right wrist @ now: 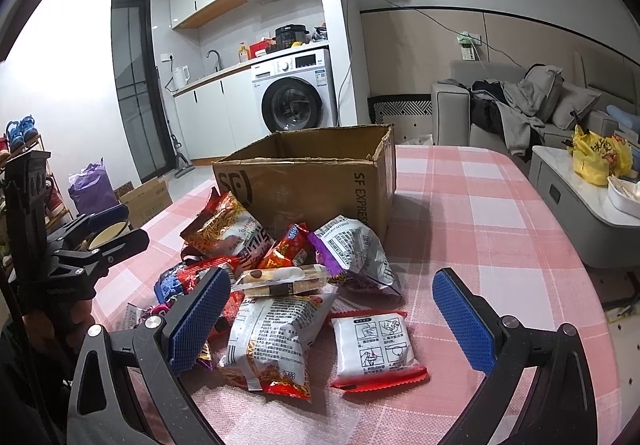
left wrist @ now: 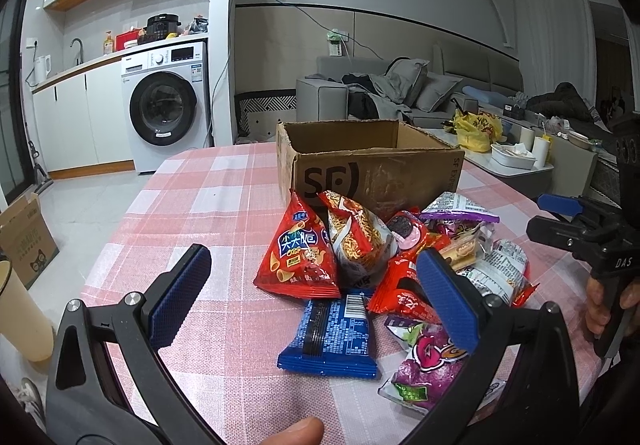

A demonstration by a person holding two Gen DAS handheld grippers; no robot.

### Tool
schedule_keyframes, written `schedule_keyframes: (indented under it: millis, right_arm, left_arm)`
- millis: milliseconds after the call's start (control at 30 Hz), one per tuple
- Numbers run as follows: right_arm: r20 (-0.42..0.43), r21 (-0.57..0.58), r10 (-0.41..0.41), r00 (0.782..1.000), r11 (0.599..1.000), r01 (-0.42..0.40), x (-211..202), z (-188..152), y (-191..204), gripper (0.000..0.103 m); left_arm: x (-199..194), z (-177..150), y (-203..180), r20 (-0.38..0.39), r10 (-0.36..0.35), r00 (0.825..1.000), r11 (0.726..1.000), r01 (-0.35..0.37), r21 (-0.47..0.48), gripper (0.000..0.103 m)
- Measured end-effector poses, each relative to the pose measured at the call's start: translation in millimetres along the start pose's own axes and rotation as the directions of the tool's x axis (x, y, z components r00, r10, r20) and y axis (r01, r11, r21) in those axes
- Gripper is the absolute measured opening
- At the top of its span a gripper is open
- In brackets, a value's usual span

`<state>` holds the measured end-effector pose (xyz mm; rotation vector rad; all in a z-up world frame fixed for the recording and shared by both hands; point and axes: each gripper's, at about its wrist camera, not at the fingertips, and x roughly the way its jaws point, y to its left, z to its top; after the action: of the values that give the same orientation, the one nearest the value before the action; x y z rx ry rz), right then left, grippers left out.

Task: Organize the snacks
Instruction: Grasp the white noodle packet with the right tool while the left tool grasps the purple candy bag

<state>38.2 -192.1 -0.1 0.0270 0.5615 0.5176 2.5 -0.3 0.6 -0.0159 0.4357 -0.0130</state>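
Hovering: both grippers hang over the snack pile, nothing lifted yet.
Left gripper: the left gripper (left wrist: 316, 305) has its blue fingers (left wrist: 180, 295) spread wide apart and empty, framing the blue packet (left wrist: 330, 337) and the red crisp bag (left wrist: 300, 257).
Right gripper: the right gripper (right wrist: 332, 323) is likewise gaping with nothing between its fingers, lined up over the noodle bag (right wrist: 272, 341) and the flat red-edged packet (right wrist: 374, 345).
Snacks: heaped on the pink checked tabletop (right wrist: 500, 213), just near of the cardboard box (right wrist: 312, 181), some leaning on its wall.
Why so: the box stands open-topped at the far side of the pile, which looks like the place the snacks are meant to go; the wide fingers suggest each hand is picking a target.
Hidden: the box's inside cannot be seen from either view; packets low in the heap are covered, and the purple bag (left wrist: 428, 361) is partly behind a finger.
Hard to read: most label print is too small to make out.
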Motion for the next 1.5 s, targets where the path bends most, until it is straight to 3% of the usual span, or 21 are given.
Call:
schedule_keyframes:
  millis: [333,600,900,1067,1233,1300,1433,1500]
  right_arm:
    - [-0.115,-0.007,-0.076,0.990,0.997,0.076,18.4,-3.4,-4.5,0.103]
    - [-0.197,0.065,-0.084,0.977,0.993,0.099,22.7,-8.7,-30.5,0.103]
    - [-0.270,0.095,-0.063,0.961,0.991,0.092,23.1,-19.6,-46.7,0.102]
    - [-0.317,0.101,-0.058,0.947,0.990,0.095,33.5,-25.4,-50.5,0.088]
    - [-0.350,0.089,-0.043,0.936,0.993,0.079,45.0,-28.2,-49.6,0.088]
    - [-0.357,0.079,-0.047,0.933,0.994,0.080,48.5,-26.4,-47.6,0.088]
    - [-0.368,0.068,-0.051,0.928,0.994,0.082,54.9,-23.0,-46.3,0.084]
    - [-0.370,0.066,-0.053,0.928,0.994,0.083,56.6,-21.9,-46.0,0.082]
  left_arm:
    - [3.1,-2.2,2.0,-0.031,0.028,0.999,1.000,-0.028,0.000,0.102]
    - [-6.0,-6.1,-19.4,-0.092,-0.037,0.995,0.996,0.044,0.073,0.102]
    - [-2.3,-15.6,-43.4,-0.194,-0.146,0.970,0.979,0.171,0.116,0.102]
    - [7.3,-25.7,-56.5,-0.262,-0.157,0.952,0.970,0.199,0.141,0.102]
    - [15.7,-32.9,-61.6,-0.309,-0.173,0.935,0.963,0.227,0.148,0.102]
    - [21.1,-34.5,-63.3,-0.329,-0.174,0.928,0.961,0.232,0.148,0.100]
    - [30.3,-37.9,-65.9,-0.369,-0.195,0.908,0.957,0.259,0.132,0.081]
    - [31.3,-38.5,-66.0,-0.371,-0.200,0.907,0.957,0.262,0.125,0.078]
